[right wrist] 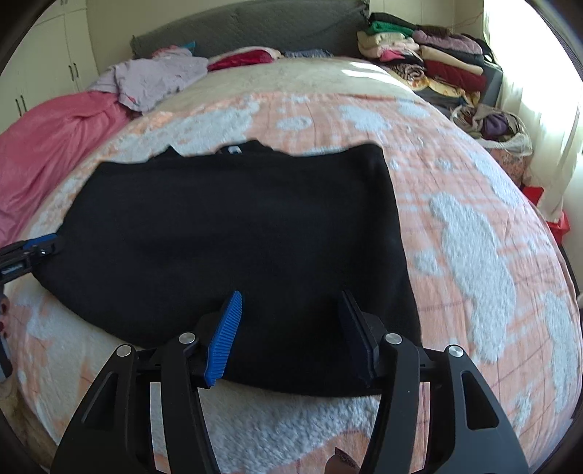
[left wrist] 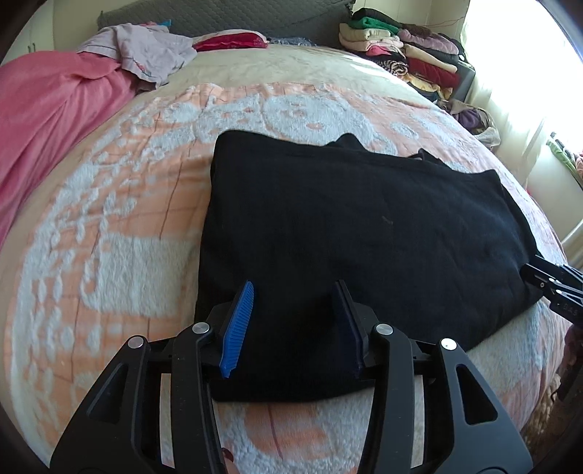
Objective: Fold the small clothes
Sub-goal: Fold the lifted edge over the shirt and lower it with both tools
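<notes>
In the left wrist view the left gripper (left wrist: 295,321) fills the 6 o'clock edge, its jaws spread wide with nothing between them, both blue pads (left wrist: 237,328) hovering over the near hem of the black garment (left wrist: 357,226). The garment lies flat on the bedspread (left wrist: 109,218), folded into a rough rectangle, running from the centre out toward 3 o'clock. At 3 o'clock the right gripper (left wrist: 554,284) shows at the garment's near right corner; from here I cannot tell how its jaws stand.

In the right wrist view the right gripper (right wrist: 291,335) sits at 6 o'clock, jaws likewise spread and empty, over the near edge of the garment (right wrist: 237,237), close to its right side. The garment's neckline points to 12 o'clock. The left gripper (right wrist: 32,251) pokes in at 9 o'clock, beside the garment's left corner.

Beyond, a pink blanket (left wrist: 47,120) is heaped at 10 o'clock, with a lilac cloth (left wrist: 145,54) crumpled at 11 o'clock just beside it. A stack of folded clothes (left wrist: 400,47) stands at 1 o'clock, past the far corner of the bed. A grey headboard (right wrist: 255,25) runs along 12 o'clock.
</notes>
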A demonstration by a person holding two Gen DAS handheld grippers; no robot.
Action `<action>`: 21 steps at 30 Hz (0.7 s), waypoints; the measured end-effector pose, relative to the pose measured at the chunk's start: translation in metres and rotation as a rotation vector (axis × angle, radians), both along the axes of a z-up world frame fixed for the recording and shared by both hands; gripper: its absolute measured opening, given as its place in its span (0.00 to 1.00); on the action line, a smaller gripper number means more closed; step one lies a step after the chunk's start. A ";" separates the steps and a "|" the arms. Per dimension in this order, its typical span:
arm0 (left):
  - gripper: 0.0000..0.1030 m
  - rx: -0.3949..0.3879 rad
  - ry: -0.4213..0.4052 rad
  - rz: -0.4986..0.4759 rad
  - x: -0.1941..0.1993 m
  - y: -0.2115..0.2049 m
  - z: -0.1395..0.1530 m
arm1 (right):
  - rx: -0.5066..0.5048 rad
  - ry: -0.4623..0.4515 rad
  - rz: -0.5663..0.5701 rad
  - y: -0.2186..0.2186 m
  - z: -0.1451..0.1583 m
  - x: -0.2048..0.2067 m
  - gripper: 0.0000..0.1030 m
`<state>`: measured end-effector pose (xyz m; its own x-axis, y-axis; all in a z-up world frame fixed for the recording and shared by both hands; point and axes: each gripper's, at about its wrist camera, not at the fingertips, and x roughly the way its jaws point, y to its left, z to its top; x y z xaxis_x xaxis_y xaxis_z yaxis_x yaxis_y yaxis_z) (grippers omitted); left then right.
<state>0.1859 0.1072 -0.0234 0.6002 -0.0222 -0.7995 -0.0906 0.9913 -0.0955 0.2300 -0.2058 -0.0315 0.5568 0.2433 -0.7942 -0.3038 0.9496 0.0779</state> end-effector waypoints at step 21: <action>0.36 -0.029 -0.014 0.018 -0.028 0.001 0.008 | 0.100 0.009 -0.045 -0.018 0.003 -0.030 0.53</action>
<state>0.1583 0.1086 -0.0154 0.6118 -0.0345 -0.7903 -0.1071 0.9862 -0.1259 0.2001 -0.2238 -0.0289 0.5619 0.2965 -0.7723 -0.2602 0.9495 0.1753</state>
